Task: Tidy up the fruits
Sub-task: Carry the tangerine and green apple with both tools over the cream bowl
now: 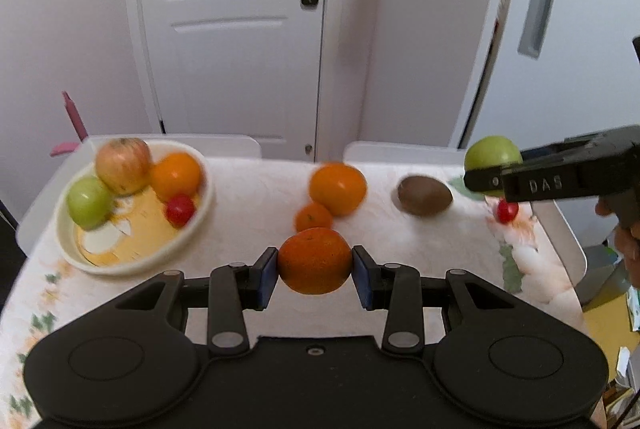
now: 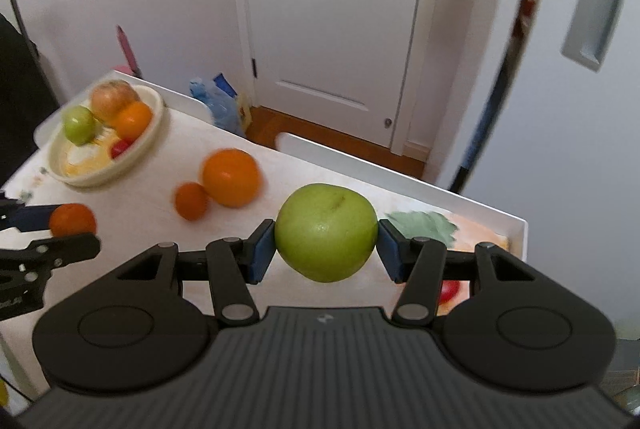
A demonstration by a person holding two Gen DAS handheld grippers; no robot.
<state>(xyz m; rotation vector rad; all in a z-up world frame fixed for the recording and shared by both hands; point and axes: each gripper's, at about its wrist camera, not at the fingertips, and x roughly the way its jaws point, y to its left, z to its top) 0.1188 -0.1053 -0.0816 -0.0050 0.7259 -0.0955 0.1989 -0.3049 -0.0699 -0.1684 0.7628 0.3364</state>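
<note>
- The left gripper [image 1: 315, 271] is clamped on a mandarin [image 1: 315, 260], its blue pads [image 1: 267, 279] pressed to both sides of the fruit, which hangs clear above the table [image 1: 248, 189].
- The right gripper [image 2: 326, 245] grips a green apple [image 2: 326, 232] between its blue pads [image 2: 260, 253], also off the tabletop (the jaws stand wider here, the apple being the bigger fruit).
- The cream bowl [image 1: 188, 241] sits at the table's far left corner and serves as the landmark: inside it lie a reddish apple [image 1: 123, 165], a second green apple [image 1: 89, 202], an orange [image 1: 176, 175] and a cherry tomato [image 1: 181, 209].
- To the right of the bowl, on the floral cloth, a large orange [image 1: 338, 189] touches a small mandarin [image 1: 314, 217].
- Further right of the bowl lies a kiwi [image 1: 425, 195], apart from the oranges.
- Farthest from the bowl, near the right edge, a lone cherry tomato [image 1: 507, 211] rests under the right gripper.
- A hand [image 1: 628, 241] shows at the frame's right edge, on the right gripper's handle.
- Behind the bowl and table stands a white door [image 1: 240, 29].
</note>
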